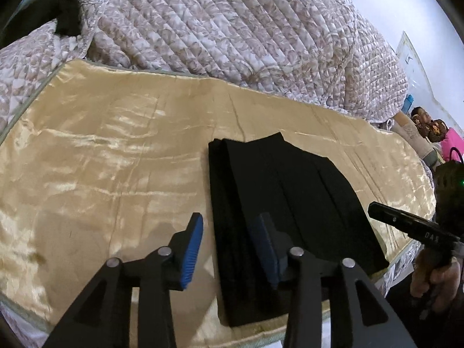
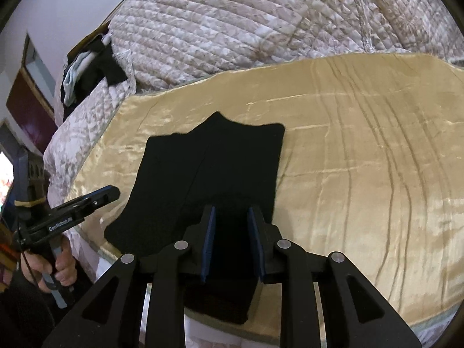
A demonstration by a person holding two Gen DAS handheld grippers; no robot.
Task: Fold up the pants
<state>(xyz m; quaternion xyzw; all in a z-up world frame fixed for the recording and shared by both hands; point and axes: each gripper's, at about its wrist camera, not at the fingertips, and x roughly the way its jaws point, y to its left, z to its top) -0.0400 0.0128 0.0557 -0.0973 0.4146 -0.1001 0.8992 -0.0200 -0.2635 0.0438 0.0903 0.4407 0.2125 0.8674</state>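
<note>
Black pants [image 1: 278, 203] lie folded in a compact stack on a shiny gold satin sheet [image 1: 101, 159]. My left gripper [image 1: 229, 226] is open, hovering over the stack's left edge, holding nothing. In the right wrist view the pants [image 2: 208, 174] lie ahead, and my right gripper [image 2: 230, 217] is open above their near end, empty. The right gripper also shows in the left wrist view [image 1: 406, 223], beside the pants' right edge. The left gripper also shows in the right wrist view [image 2: 84, 206], off the pants' left side.
A quilted floral bedspread [image 1: 232, 29] is heaped behind the gold sheet. Dark and pale clothes [image 2: 90, 69] lie piled at the bed's far left. Bags and clutter [image 1: 435, 133] stand beyond the right bed edge. The sheet's near edge [image 2: 377, 319] drops off.
</note>
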